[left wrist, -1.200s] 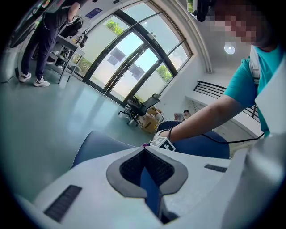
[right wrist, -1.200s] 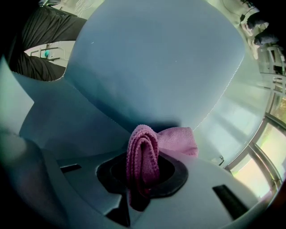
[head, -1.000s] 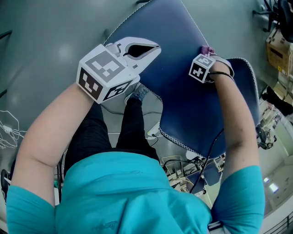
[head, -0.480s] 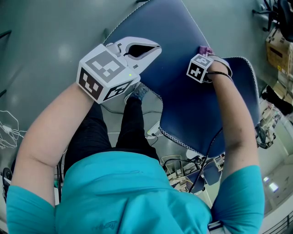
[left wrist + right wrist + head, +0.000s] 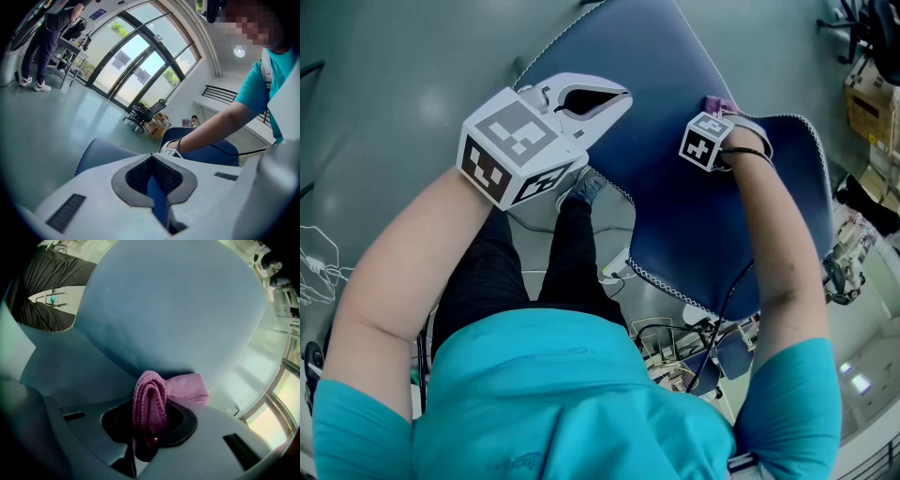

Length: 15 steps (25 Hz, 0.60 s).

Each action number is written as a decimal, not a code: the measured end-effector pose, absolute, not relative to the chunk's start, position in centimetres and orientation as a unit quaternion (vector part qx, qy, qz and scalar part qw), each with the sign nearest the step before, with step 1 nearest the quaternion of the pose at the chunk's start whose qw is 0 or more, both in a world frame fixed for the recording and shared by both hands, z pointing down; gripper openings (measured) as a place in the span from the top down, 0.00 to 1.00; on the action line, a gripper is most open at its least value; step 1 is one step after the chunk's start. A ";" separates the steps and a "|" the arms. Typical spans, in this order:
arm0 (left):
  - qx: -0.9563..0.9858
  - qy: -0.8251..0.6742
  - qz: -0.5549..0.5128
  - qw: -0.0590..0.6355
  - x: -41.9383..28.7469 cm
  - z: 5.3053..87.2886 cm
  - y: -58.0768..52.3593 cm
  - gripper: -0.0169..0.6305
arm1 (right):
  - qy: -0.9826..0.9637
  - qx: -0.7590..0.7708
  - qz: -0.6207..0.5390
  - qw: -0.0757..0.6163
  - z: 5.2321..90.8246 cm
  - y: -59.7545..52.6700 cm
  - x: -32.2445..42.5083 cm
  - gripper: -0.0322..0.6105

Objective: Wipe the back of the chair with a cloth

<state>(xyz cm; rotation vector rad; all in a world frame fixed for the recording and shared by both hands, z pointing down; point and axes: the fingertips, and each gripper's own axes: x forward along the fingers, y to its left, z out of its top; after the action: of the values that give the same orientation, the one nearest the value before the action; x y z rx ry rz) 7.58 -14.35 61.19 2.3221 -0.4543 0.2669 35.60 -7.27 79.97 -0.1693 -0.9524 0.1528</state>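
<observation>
The dark blue padded chair with white stitched edging (image 5: 675, 197) fills the middle of the head view, its broad upholstered panel tilted away toward the far side. This looks to be the back that needs wiping. The left tool (image 5: 617, 95) hangs over the near-left edge of that panel. Its jaws are drawn almost together, and only a thin slit between the ribbed pads shows a sliver of blue. It seems to hold nothing, though I cannot say for sure whether that blue is fabric caught or fabric seen through the gap. The right tool (image 5: 149, 427) sits further right, against the panel, with its jaws clamped on a folded pink microfibre cloth (image 5: 154, 397). The fold stands up between the pads and a loose flap spills forward to the right, lying on or just beside the blue surface. I judge that the wipe is under way. To do it well, the clamp on the cloth should stay firm so the fold cannot slip out, and the right tool should lean in so that the cloth, not the hard white jaw tips, bears on the upholstery. Long overlapping passes from one stitched edge to the other would cover the curved panel evenly. The left tool could rest on the near-left rim to stop the chair swivelling or rolling away under the pressure. The loose flap may bunch up and leave a strip unwiped.
</observation>
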 end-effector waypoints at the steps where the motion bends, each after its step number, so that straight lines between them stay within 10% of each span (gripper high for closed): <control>1: 0.906 -0.177 0.104 0.371 7.5 61.2 -14.4 0.98 | -0.458 -0.082 0.074 0.882 80.0 -7.2 35.5 0.86; 15: 0.907 -0.174 0.102 0.370 7.5 61.1 -13.6 0.98 | -0.467 -0.091 0.083 0.876 80.2 -4.9 34.0 0.86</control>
<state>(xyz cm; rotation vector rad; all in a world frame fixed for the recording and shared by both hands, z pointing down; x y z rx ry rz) 7.50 -13.57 61.11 2.3269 -0.4454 0.2628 34.03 -4.91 80.24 -0.1896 -0.9736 0.1724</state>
